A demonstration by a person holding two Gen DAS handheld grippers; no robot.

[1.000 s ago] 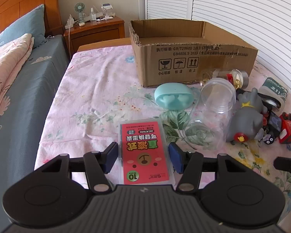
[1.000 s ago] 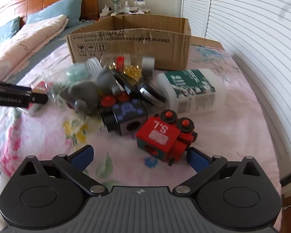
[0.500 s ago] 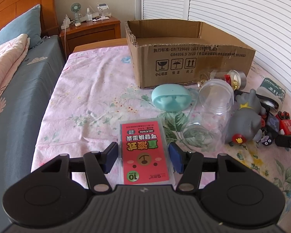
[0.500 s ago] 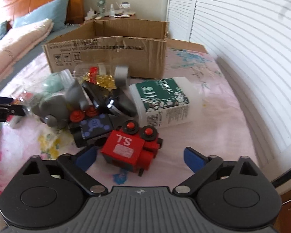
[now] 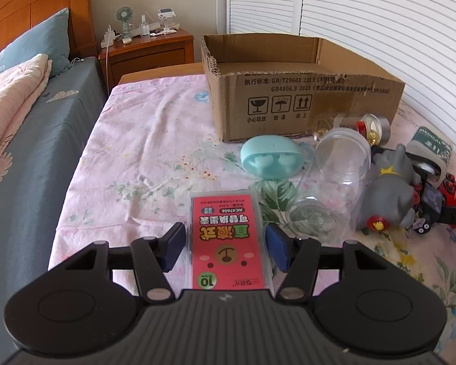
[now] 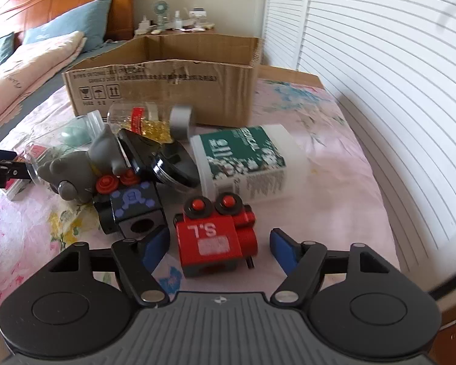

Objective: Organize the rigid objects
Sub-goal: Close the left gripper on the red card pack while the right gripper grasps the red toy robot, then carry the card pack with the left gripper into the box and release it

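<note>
On the floral bedspread, the right gripper [image 6: 219, 245] straddles a red toy train block [image 6: 216, 237], jaws spread, not yet touching; stiff and light, best pinched across its flat sides; left gripper [image 5: 225, 245] brackets a slippery pink card pack [image 5: 228, 240], unclenched; cardboard box [image 5: 301, 97] waits beyond.

A flat red card pack in a clear plastic sleeve [image 5: 228, 240] lies at 6 o'clock on the floral bedsheet. At 12 o'clock stands an open brown cardboard box [image 5: 301, 91]. A mint-green oval case [image 5: 272, 158] lies before it, a clear plastic jar [image 5: 331, 182] on its side at 2 o'clock. A red blocky toy train [image 6: 217, 237] sits beside a black one [image 6: 133, 210], a grey rubber elephant [image 6: 82, 167] and a green-labelled white bottle [image 6: 246, 164] behind.
</note>
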